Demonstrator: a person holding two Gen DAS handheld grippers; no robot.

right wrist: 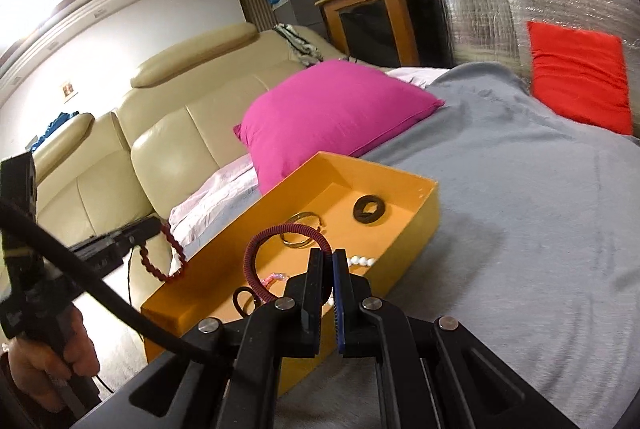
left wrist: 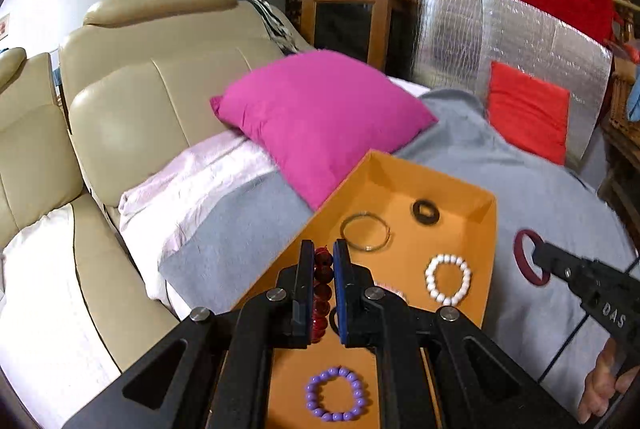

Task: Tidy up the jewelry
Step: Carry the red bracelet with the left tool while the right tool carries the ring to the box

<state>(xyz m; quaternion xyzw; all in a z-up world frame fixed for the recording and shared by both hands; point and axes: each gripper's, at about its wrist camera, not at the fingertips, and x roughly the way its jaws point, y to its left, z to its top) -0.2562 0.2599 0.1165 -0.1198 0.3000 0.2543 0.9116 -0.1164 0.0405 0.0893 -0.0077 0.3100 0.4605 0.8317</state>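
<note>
The orange box (left wrist: pixel 476 225) sits open on the grey blanket (left wrist: pixel 532 197) and already holds much of the jewelry: a thin metal bangle (left wrist: pixel 365 231) and a dark ring-shaped piece (left wrist: pixel 425 212) toward its far end, a white bead bracelet (left wrist: pixel 448 279) near its right wall, and a purple bead bracelet (left wrist: pixel 336 394) at the near end; a small black loop (right wrist: pixel 244 300) and something pinkish also lie inside, too small to name. Two pieces are not down yet. The left gripper (left wrist: pixel 323 253) is clamped on a red bead bracelet (left wrist: pixel 322 287), which hangs between its pads above the left side of the box. The right gripper (right wrist: pixel 328 257) is closed on a dark red corded bangle (right wrist: pixel 276 249), held just over the box's right side. I see no jewelry loose on the blanket, so the sorting looks nearly done, with these two left to lower and release. Beyond the box lie a magenta pillow (left wrist: pixel 320 117) and a red cushion (left wrist: pixel 528 109) further right, with a cream sofa (left wrist: pixel 152 77) on the left.
</note>
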